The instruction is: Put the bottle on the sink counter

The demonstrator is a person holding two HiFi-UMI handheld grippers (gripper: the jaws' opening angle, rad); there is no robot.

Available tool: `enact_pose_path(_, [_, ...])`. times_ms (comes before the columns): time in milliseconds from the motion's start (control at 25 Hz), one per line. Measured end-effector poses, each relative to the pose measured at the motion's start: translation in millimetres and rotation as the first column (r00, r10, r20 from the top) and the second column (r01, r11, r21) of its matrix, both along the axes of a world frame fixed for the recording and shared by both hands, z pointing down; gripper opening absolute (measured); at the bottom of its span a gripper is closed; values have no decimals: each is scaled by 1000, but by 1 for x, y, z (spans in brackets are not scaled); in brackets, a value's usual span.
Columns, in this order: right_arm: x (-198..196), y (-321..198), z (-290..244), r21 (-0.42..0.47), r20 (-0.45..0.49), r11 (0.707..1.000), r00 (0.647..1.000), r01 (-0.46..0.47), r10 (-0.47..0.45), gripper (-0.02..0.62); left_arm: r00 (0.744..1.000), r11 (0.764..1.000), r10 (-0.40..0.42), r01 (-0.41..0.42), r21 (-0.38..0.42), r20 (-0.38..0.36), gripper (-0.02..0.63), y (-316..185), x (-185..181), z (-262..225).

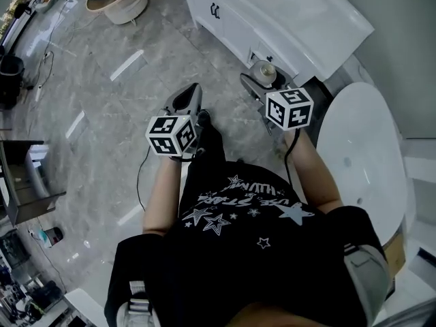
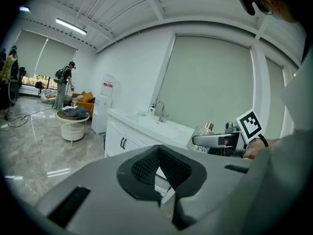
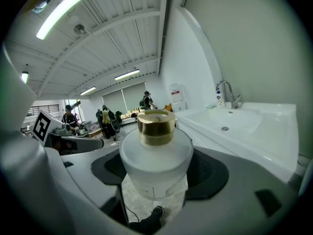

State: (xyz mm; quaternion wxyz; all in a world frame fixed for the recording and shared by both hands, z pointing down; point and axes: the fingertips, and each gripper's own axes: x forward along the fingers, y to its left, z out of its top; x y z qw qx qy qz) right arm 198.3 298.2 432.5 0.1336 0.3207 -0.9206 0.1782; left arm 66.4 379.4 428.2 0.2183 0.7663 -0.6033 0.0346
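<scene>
A frosted white bottle (image 3: pixel 155 160) with a gold cap (image 3: pixel 156 126) stands upright between the jaws of my right gripper (image 3: pixel 156 173), which is shut on it. In the head view the bottle (image 1: pixel 263 73) hangs just short of the white sink counter (image 1: pixel 320 29). The left gripper view shows the bottle (image 2: pixel 204 135) at the right, beside the counter (image 2: pixel 146 125) with its tap (image 2: pixel 158 109). My left gripper (image 2: pixel 164 173) is shut with nothing in it; from the head view it (image 1: pixel 191 101) hangs over the floor, left of the right gripper (image 1: pixel 255 87).
A white bathtub (image 1: pixel 357 155) lies at the right behind the counter. A round stool with clothes (image 1: pixel 117 0) stands at the far left of the counter. Cables (image 1: pixel 51 53) run over the grey marble floor. People (image 2: pixel 63 84) stand far off in the room.
</scene>
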Motion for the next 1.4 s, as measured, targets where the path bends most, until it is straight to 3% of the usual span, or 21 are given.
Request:
enact_pose_path(320, [-67, -115, -1, 25, -14, 999, 999, -32, 33, 328, 999, 999, 44, -44, 11, -18, 8, -128, -72, 2])
enact_pose_path(720, [-154, -253, -14, 15, -17, 990, 989, -144, 144, 328, 990, 990, 139, -138, 7, -31, 7, -273, -163, -8])
enact_pose_path(1000, [-199, -316, -22, 31, -18, 979, 979, -200, 201, 328, 983, 985, 174, -175, -3, -50, 7, -329, -216, -4])
enact_pose_path(1400, [-214, -380, -9, 26, -26, 977, 976, -214, 214, 328, 983, 984, 178, -178, -7, -49, 7, -387, -238, 9])
